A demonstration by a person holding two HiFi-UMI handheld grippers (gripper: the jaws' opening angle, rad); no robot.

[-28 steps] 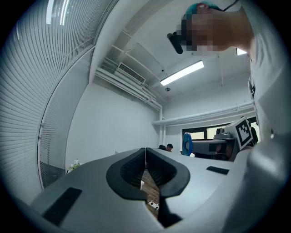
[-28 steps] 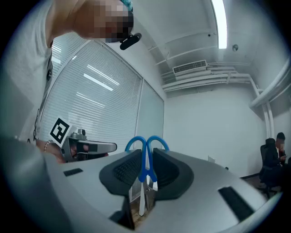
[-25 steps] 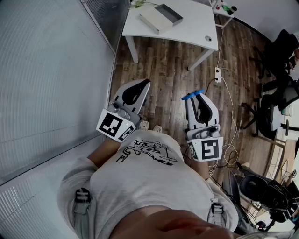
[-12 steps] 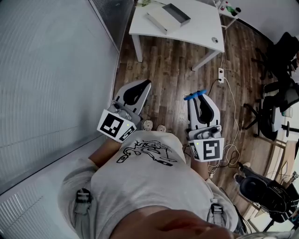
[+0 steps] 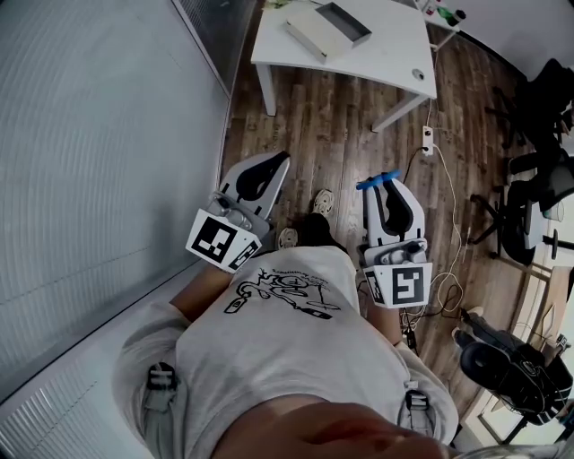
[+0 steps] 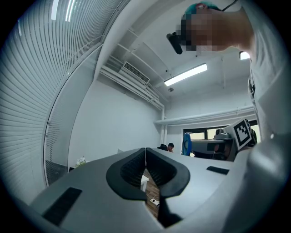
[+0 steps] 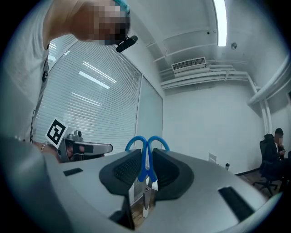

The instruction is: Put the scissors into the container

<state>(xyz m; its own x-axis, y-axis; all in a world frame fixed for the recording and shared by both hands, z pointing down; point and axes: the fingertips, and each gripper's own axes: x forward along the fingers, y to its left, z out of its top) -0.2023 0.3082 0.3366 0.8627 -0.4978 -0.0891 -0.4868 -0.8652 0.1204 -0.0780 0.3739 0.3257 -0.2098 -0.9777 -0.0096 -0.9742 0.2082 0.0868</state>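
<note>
Carrying step, judged from the head view. The right gripper (image 5: 386,186) is clamping the scissors (image 5: 369,183) by the blue handles, with the blades pointing down between the jaws. The left gripper (image 5: 274,162) is hanging empty, its jaws pressed together. The container (image 5: 343,25) is sitting on the white table (image 5: 395,54) at the top centre of the frame, well apart from both grippers. The next move is probably calling for bringing the scissors over the open container, lowering them, then parting the jaws.

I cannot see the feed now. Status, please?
Left gripper shut, empty. Right gripper shut on scissors. Container on table ahead, not reached. Power strip beside table.
</note>
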